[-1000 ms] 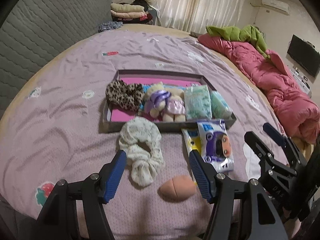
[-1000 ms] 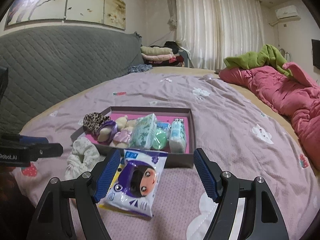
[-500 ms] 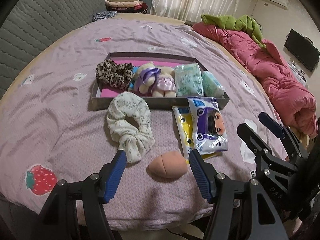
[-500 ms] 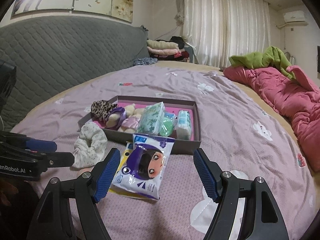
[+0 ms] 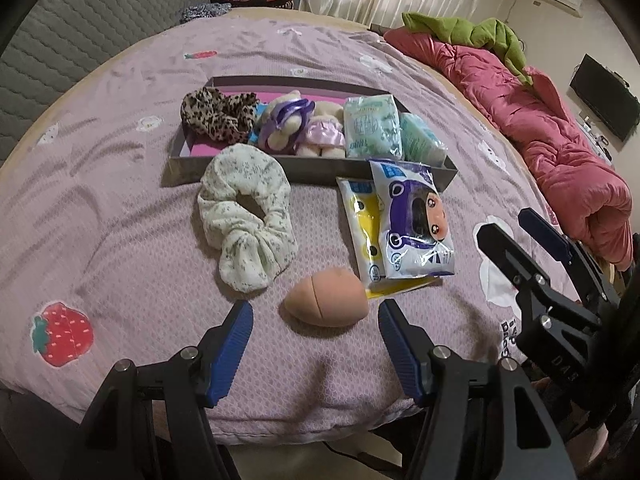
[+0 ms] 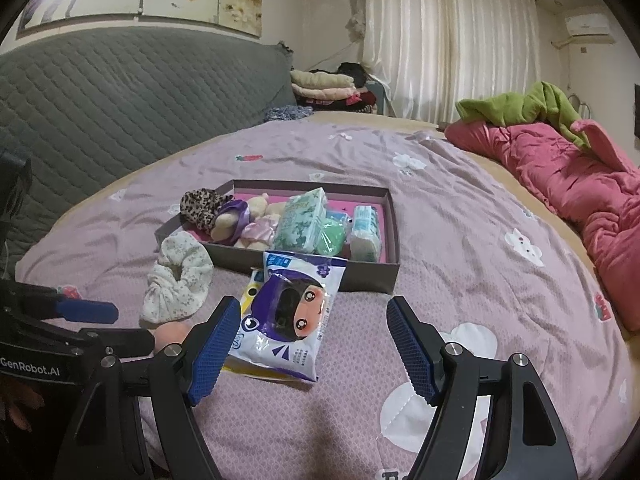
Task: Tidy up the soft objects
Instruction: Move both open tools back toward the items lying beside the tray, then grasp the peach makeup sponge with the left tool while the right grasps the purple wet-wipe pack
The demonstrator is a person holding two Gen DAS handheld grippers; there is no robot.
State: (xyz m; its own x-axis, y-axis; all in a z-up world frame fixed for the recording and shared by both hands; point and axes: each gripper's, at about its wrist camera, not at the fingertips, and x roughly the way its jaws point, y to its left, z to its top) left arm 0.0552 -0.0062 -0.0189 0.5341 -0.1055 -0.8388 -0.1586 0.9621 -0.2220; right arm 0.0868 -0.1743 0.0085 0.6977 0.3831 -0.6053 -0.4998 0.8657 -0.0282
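1. While your left gripper (image 5: 314, 340) hangs over the near edge of the bed (image 5: 120, 248), its jaws stand wide apart and hold nothing; the blue pads (image 5: 234, 350) are clear of everything.
2. Sponge (image 5: 326, 297): peach, egg-shaped, lying on the bedspread at lower centre of the left view, just above the gap between the pads and a little right of its middle. It touches neither pad.
3. Long axis of the sponge runs roughly left to right across the frame, so it lies across the jaw opening. My reading: the opening looks wide enough to take it lengthwise, but a grip across the short axis would call for a wrist roll.
4. Right gripper (image 6: 310, 344): jaws also wide, empty. The wipes pack (image 6: 288, 314) lies just beyond its left pad, atop a yellow pack (image 5: 362, 220). Neither pad presses on it.
5. Nearer hand: the left is plainly nearer the sponge. In the right view only a sliver of sponge (image 6: 172, 334) shows at lower left, behind the left gripper's finger.
6. Box (image 5: 240, 168) sits at upper centre of the left view, already holding a leopard scrunchie (image 5: 216, 114), a doll (image 5: 296, 126) and tissue packs (image 5: 372, 126). The white scrunchie (image 5: 246, 216) lies outside, against the box's front wall.
7. Judgement: sponge is the left hand's next pick; advance forward and down until the pads flank it.
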